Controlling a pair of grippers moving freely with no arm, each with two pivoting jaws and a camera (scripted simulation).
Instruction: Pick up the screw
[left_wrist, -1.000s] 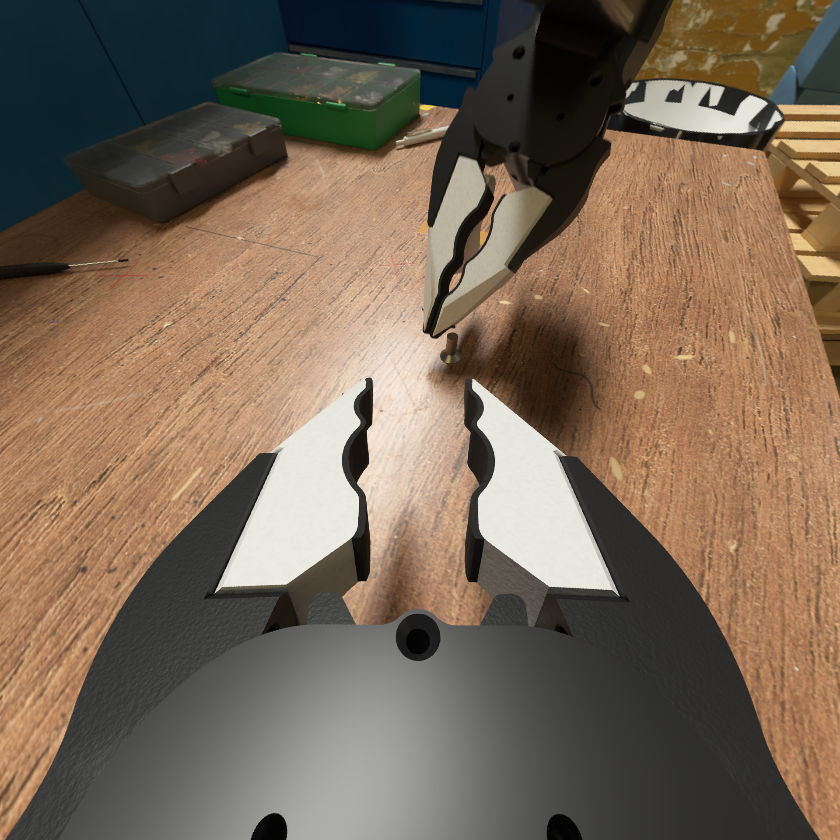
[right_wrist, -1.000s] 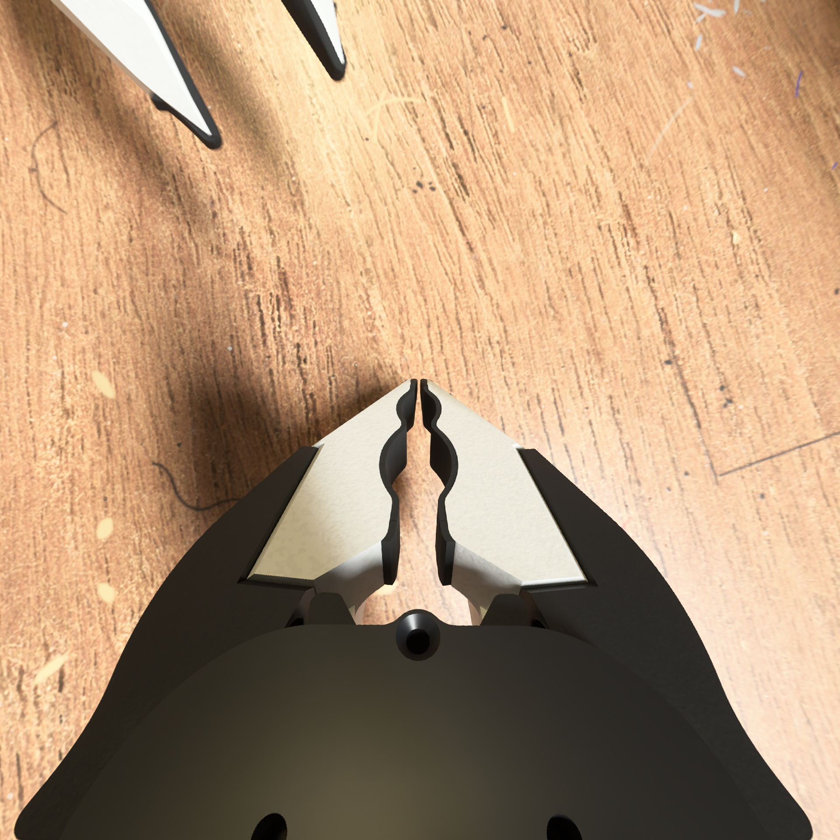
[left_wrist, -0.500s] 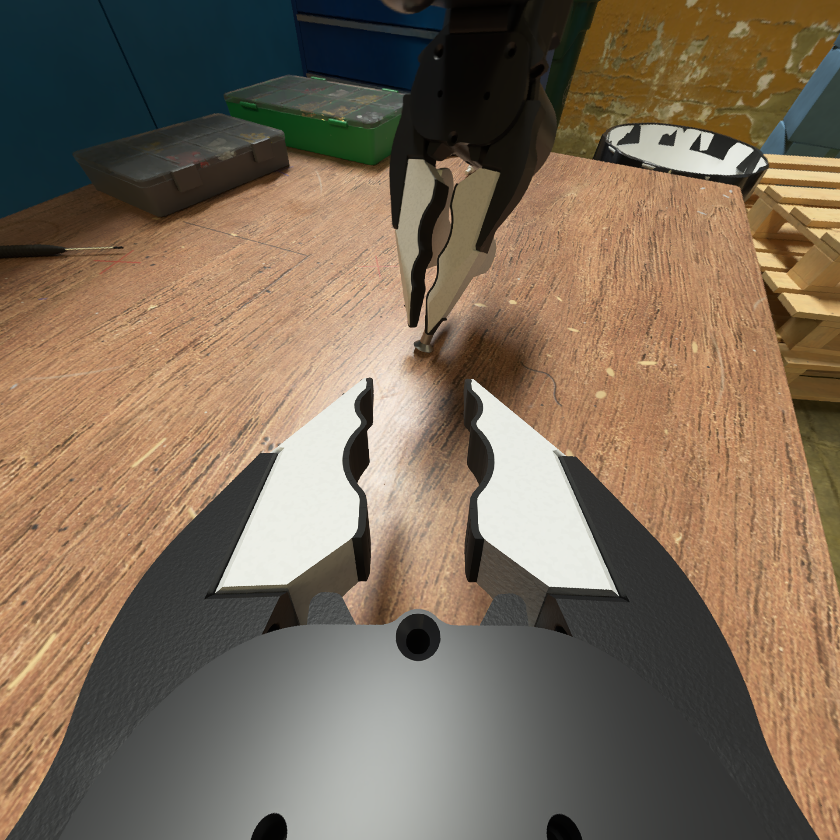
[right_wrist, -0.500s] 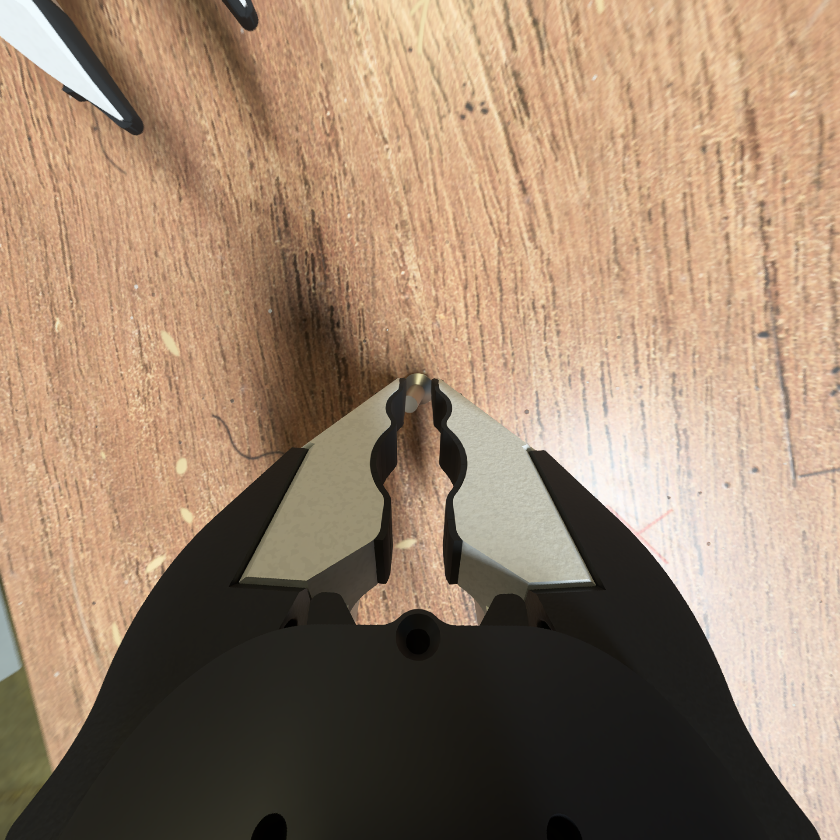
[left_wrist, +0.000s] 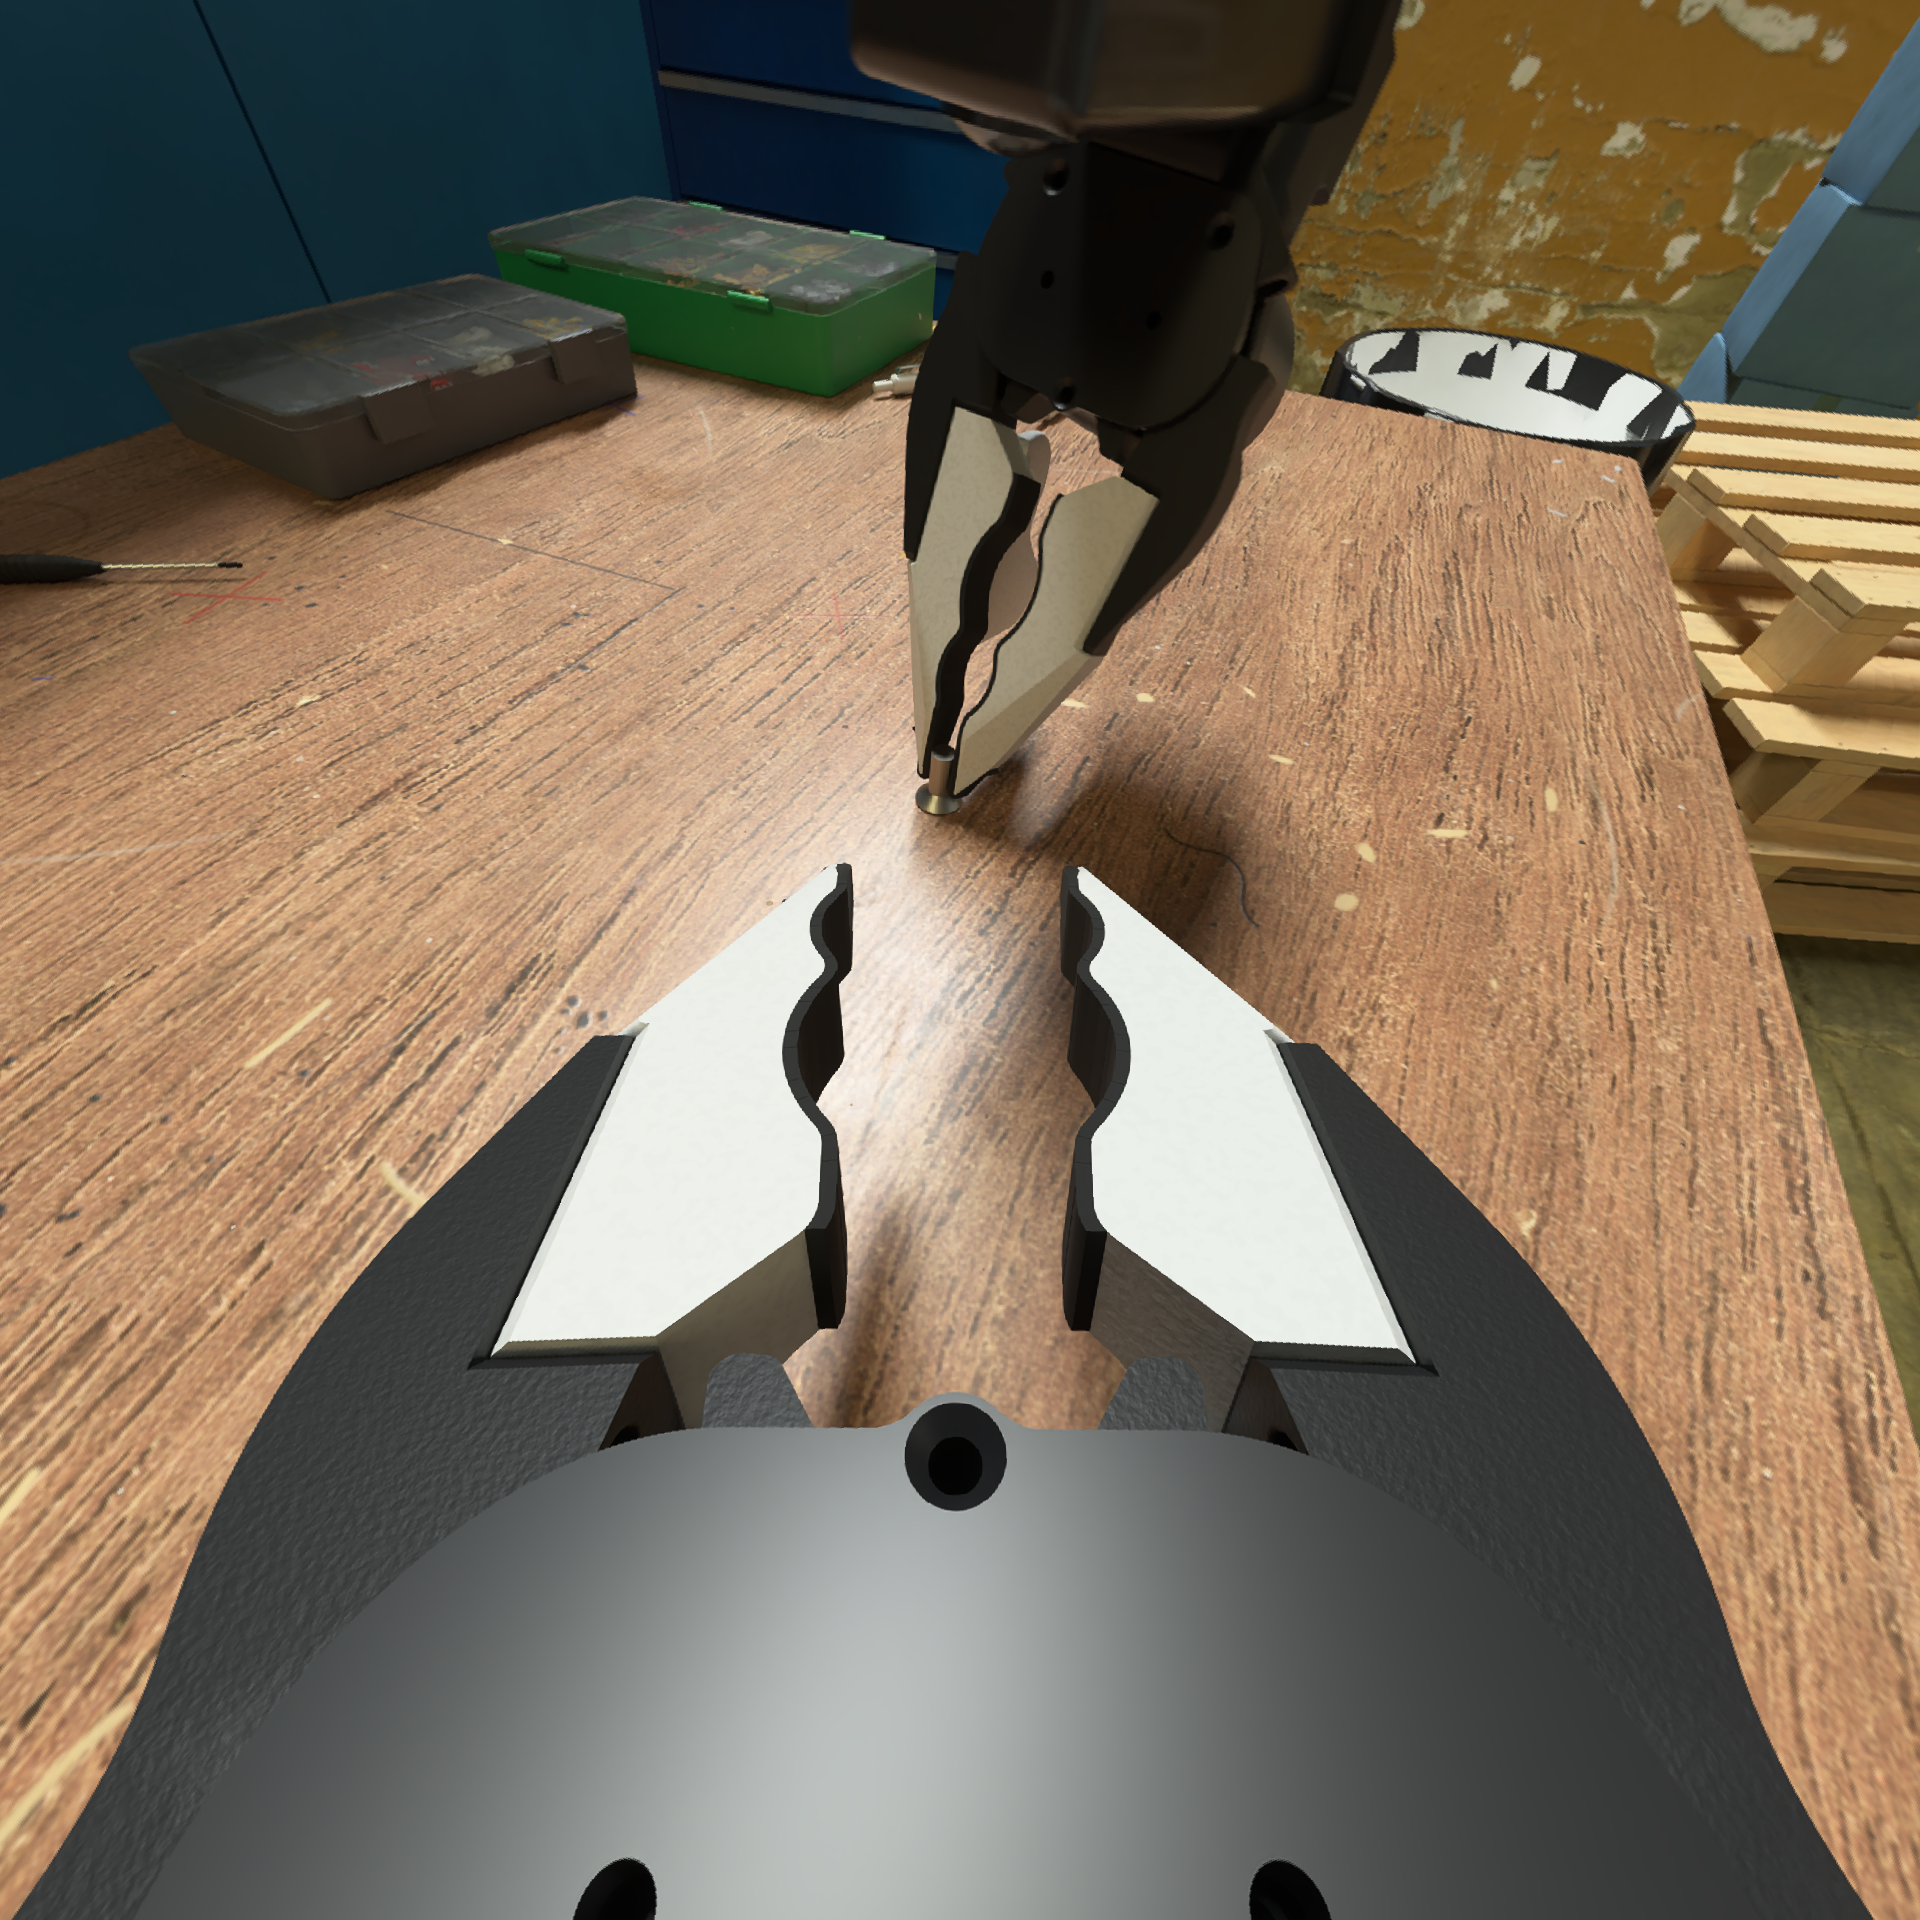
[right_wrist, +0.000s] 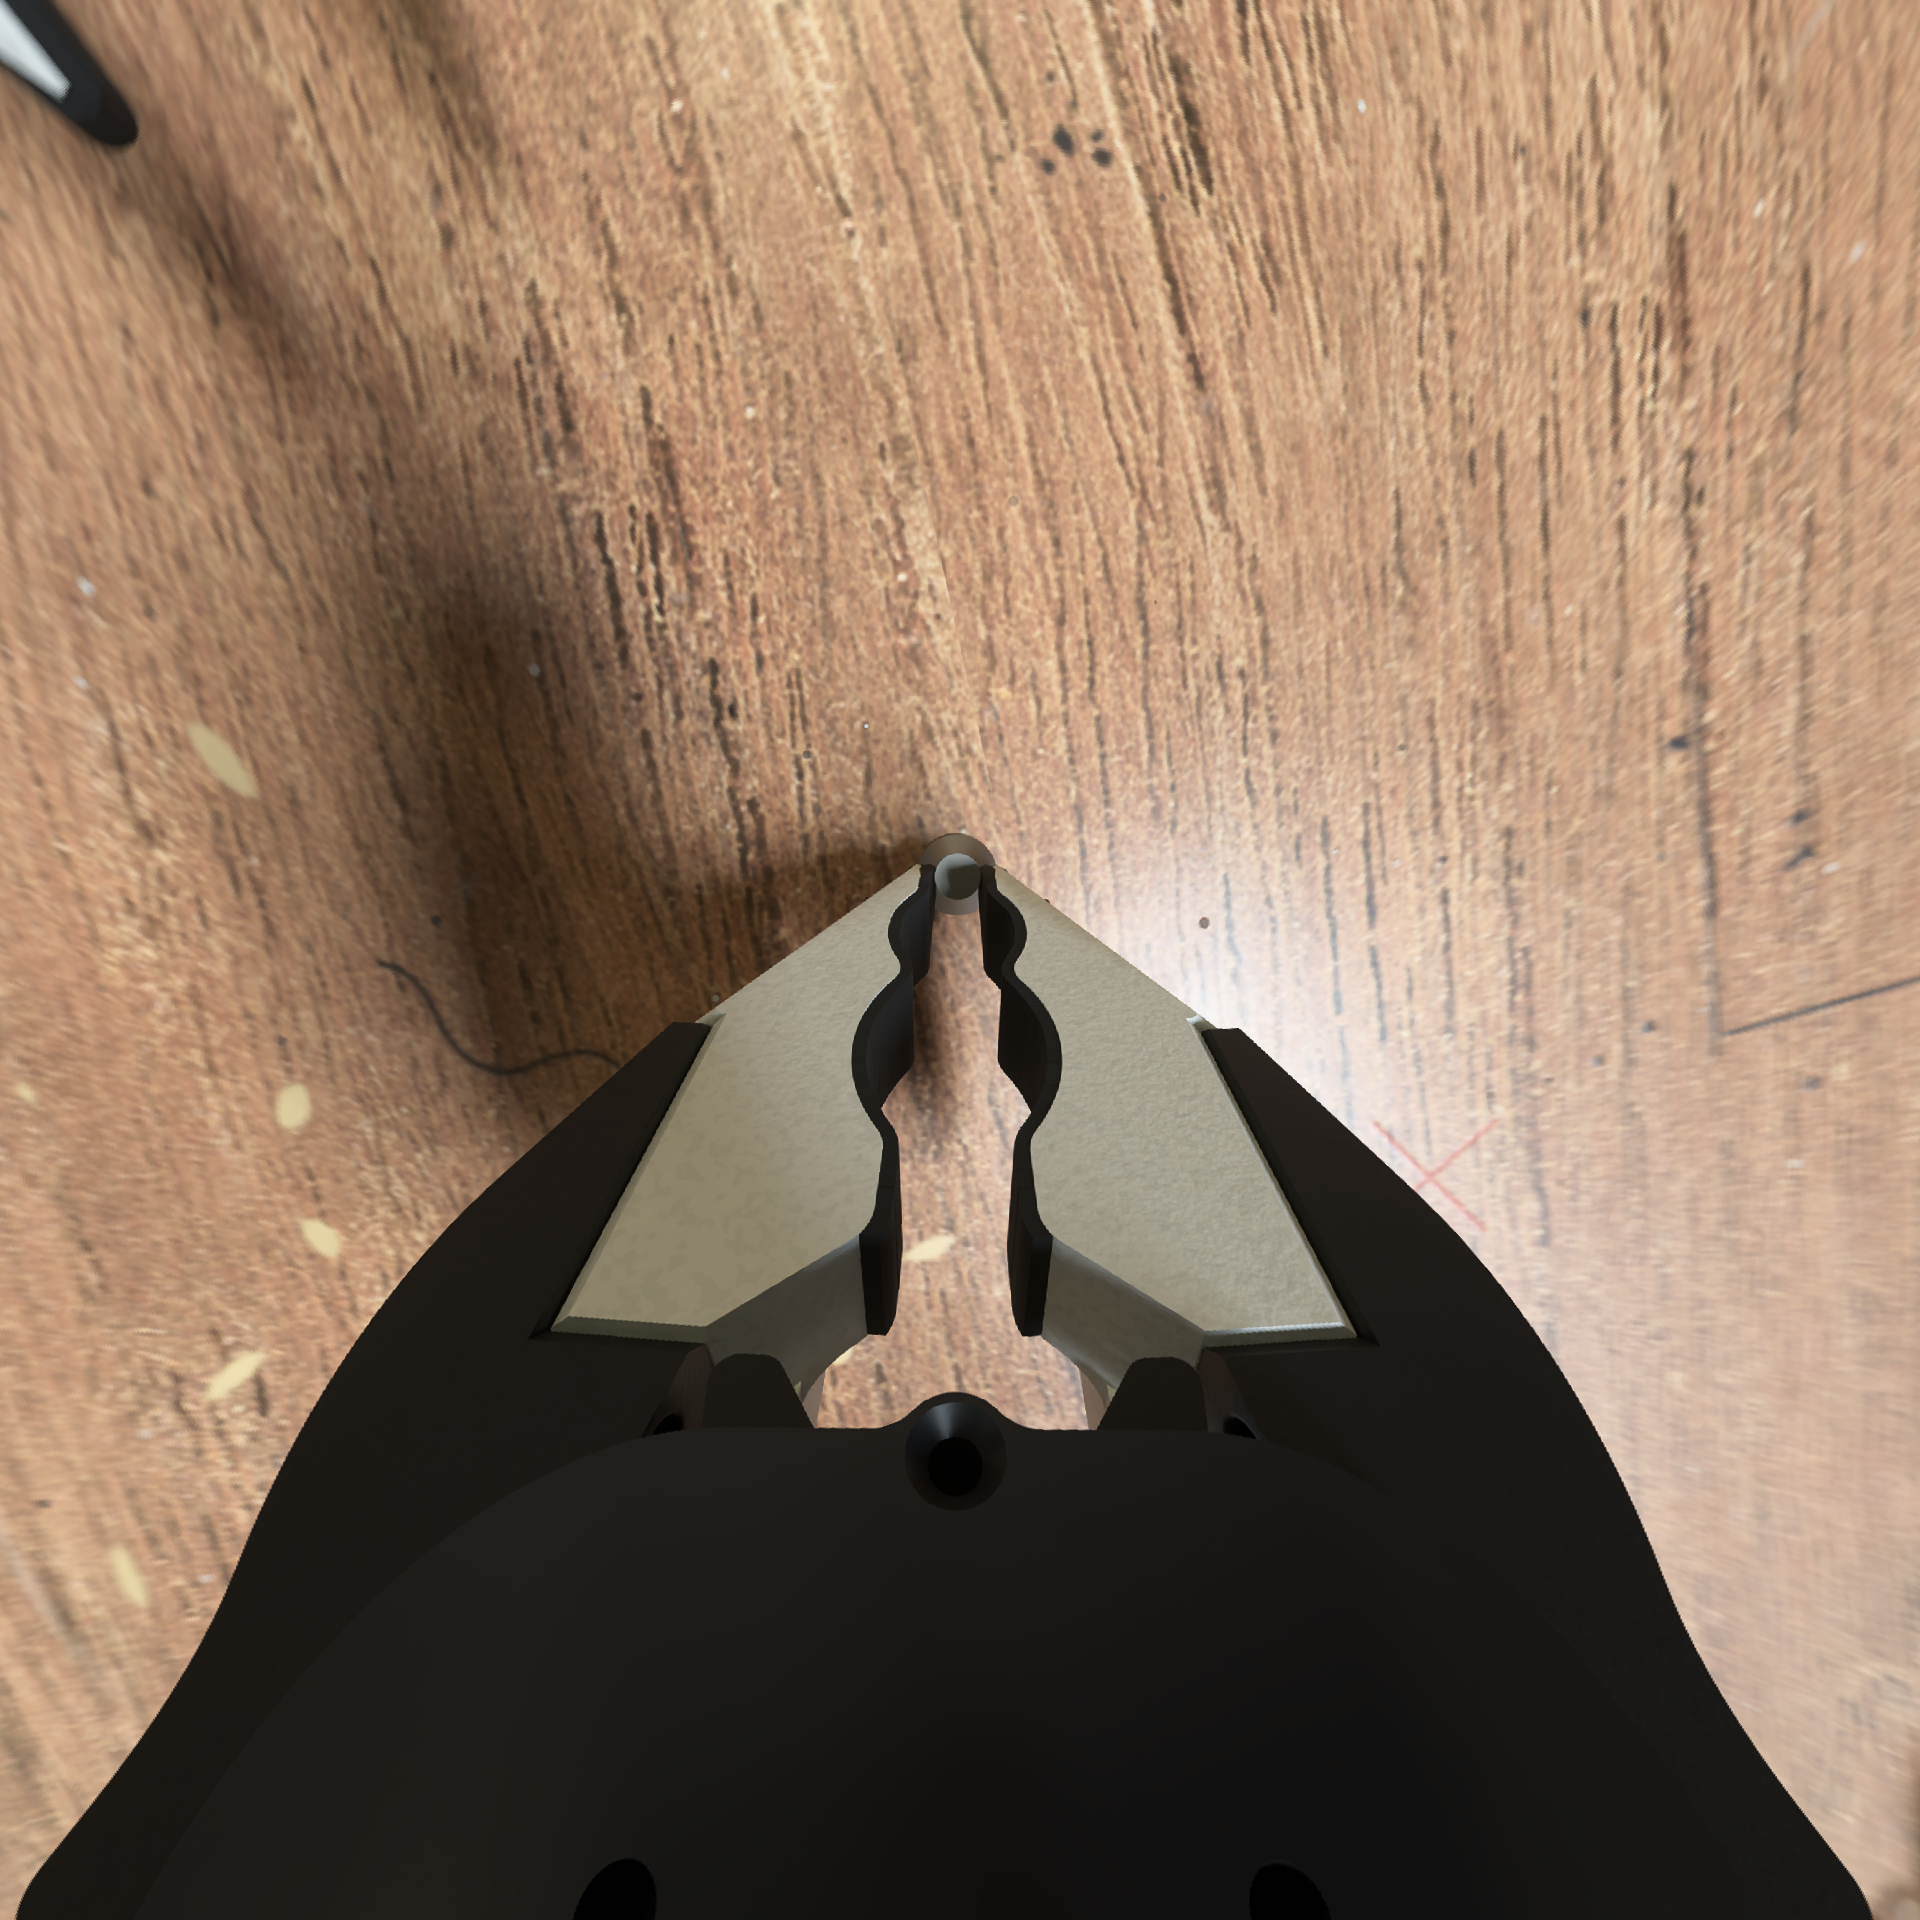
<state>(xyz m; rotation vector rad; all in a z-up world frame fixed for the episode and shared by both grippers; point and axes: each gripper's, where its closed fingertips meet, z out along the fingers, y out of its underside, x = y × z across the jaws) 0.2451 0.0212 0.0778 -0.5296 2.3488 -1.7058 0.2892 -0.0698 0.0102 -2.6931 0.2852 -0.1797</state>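
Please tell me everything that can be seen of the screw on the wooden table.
The screw is small, of grey metal, with a short smooth-looking shank and a wide flat head. It stands upright with the head down, on or just above the wooden table; I cannot tell which. The tips of the right tongs grip its shank from above. In the right wrist view its round end shows between the fingertips. The left tongs, open, do not touch it.
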